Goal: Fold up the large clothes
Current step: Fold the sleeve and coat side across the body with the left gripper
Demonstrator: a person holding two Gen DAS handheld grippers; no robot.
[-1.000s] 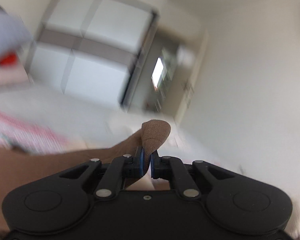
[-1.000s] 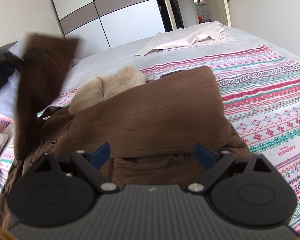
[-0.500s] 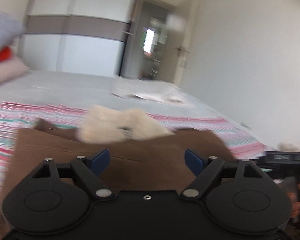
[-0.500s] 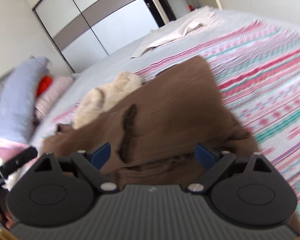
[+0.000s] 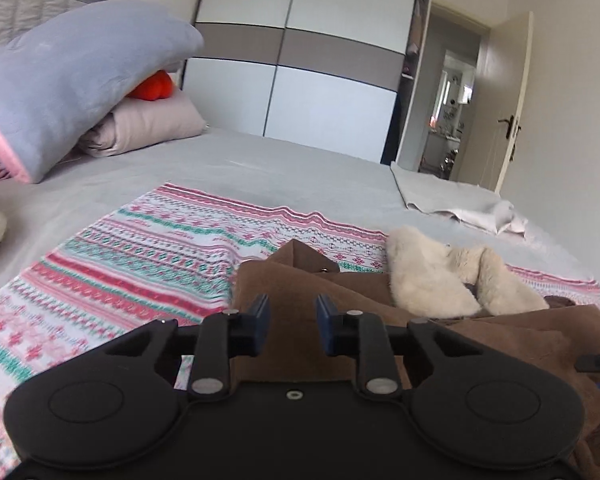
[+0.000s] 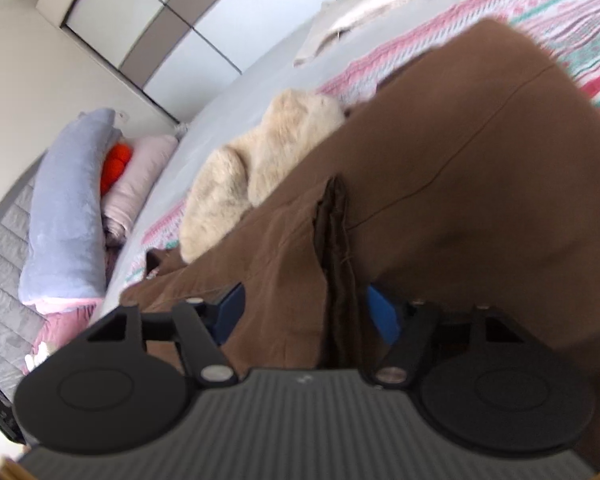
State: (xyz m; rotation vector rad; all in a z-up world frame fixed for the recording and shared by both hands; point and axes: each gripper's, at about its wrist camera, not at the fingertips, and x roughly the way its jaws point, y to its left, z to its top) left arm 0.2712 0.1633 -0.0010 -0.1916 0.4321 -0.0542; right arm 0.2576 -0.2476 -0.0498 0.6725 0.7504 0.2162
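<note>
Jaws: left gripper (image 5: pixel 288 330) closing, nothing clamped | right gripper (image 6: pixel 306 316) closing around brown coat (image 6: pixel 440 184) fold, unclamped

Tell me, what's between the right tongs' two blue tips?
Brown coat fabric with a dark folded edge fills the gap between the closing right tongs, seen in the right wrist view.

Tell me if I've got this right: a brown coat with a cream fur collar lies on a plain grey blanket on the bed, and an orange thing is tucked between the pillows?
Not quite. In the left wrist view the brown coat with its cream fur collar lies on a blanket patterned in pink, green and white stripes, not a plain grey one. The orange thing does sit between the pillows.
</note>
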